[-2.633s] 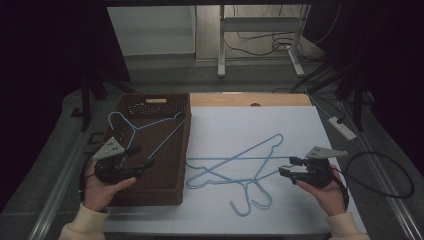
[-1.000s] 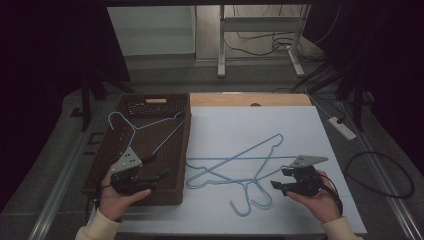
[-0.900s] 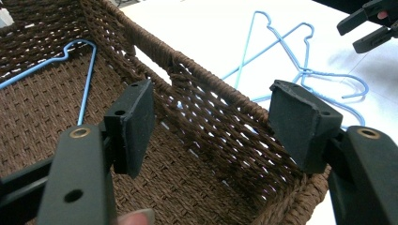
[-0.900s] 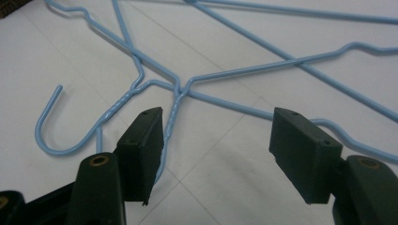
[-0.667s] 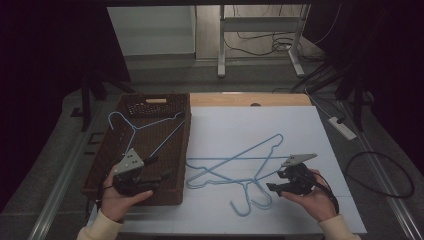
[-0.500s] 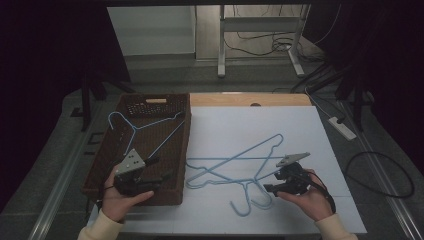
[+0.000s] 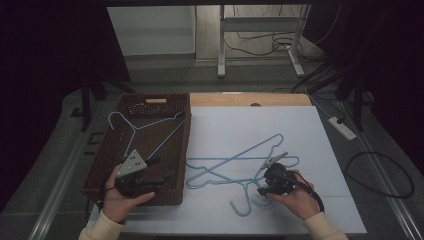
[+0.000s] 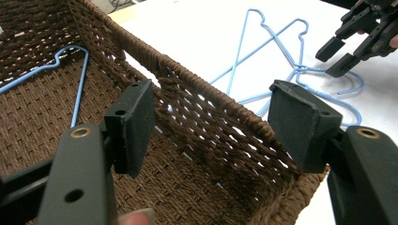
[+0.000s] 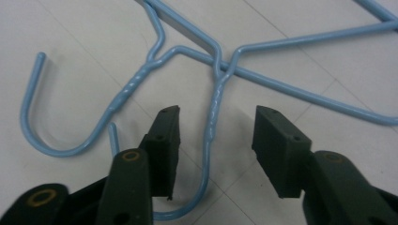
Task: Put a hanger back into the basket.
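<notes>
Two light-blue wire hangers (image 7: pixel 235 162) lie crossed on the white table sheet, hooks toward me. My right gripper (image 7: pixel 260 185) is low over those hooks. In the right gripper view its jaws (image 9: pixel 216 140) straddle the twisted neck of one hanger (image 9: pixel 212 117). They have just been closing, but the pads stand clear of the wire, so it is open. A third blue hanger (image 7: pixel 145 127) lies in the brown wicker basket (image 7: pixel 187 130). My left gripper (image 7: pixel 161 169) hovers over the basket's near right corner, wide open, with the basket rim (image 8: pixel 206 89) seen between its fingers (image 8: pixel 136 122).
The white sheet (image 7: pixel 300 125) covers the table right of the basket. A black cable trails from my right hand toward the table's right edge. A power strip (image 7: pixel 342 127) lies beyond that edge. The other gripper (image 8: pixel 356 33) shows at the top right of the left gripper view.
My right gripper has slid left and down onto the hanger hooks, and its jaws have narrowed. The left gripper moved right along the basket's front earlier, then held still.
</notes>
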Motion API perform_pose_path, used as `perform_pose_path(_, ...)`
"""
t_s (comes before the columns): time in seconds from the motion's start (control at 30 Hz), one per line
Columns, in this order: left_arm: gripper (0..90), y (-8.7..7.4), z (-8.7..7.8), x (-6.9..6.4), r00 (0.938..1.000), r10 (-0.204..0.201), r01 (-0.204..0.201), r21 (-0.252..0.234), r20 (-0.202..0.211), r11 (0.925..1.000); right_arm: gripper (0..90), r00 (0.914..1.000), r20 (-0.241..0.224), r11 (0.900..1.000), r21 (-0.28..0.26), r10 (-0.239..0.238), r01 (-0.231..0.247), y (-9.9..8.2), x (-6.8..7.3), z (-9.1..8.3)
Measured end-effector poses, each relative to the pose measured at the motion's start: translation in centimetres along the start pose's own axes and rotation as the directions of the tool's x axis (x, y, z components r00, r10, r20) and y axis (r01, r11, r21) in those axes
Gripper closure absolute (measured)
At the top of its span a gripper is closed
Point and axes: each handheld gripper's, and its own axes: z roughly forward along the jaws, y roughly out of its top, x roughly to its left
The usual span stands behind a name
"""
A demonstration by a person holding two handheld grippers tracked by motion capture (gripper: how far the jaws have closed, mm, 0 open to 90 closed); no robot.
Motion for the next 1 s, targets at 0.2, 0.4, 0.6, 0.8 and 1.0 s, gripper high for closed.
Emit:
perform_pose_path(0.2, 32.8, 0.1, 0.0, -0.1, 1.0, 0.003, -0.003, 0.0, 0.003, 1.0, 66.3, 0.9999, -0.003, 0.9994, 0.033, 0.01, -0.01, 0.0, -0.1, 0.4)
perform_pose_path(0.4, 32.8, 0.1, 0.1, -0.3, 0.9999, 0.011, -0.011, 0.003, 0.006, 0.9999, 83.9, 0.9995, 0.022, 0.9974, 0.068, 0.023, -0.024, 0.5, 0.2, 0.7)
perform_pose_path(0.6, 32.9, 0.3, 0.3, -0.8, 0.9997, 0.02, -0.02, 0.005, 0.013, 0.9998, 86.3, 0.999, 0.028, 0.9955, 0.087, 0.034, -0.036, 0.7, 0.2, 0.5)
perform_pose_path(0.8, 33.0, 0.7, 0.3, -1.3, 0.9994, 0.028, -0.028, -0.001, 0.022, 0.9996, 86.3, 0.9982, -0.004, 0.9975, 0.038, 0.06, -0.06, 0.4, -0.6, -0.7)
perform_pose_path(1.0, 33.0, 1.0, 0.7, -2.0, 0.9987, 0.038, -0.038, 0.003, 0.034, 0.9993, 86.2, 0.998, -0.013, 0.9979, 0.015, 0.063, -0.062, 0.4, -0.8, -1.5)
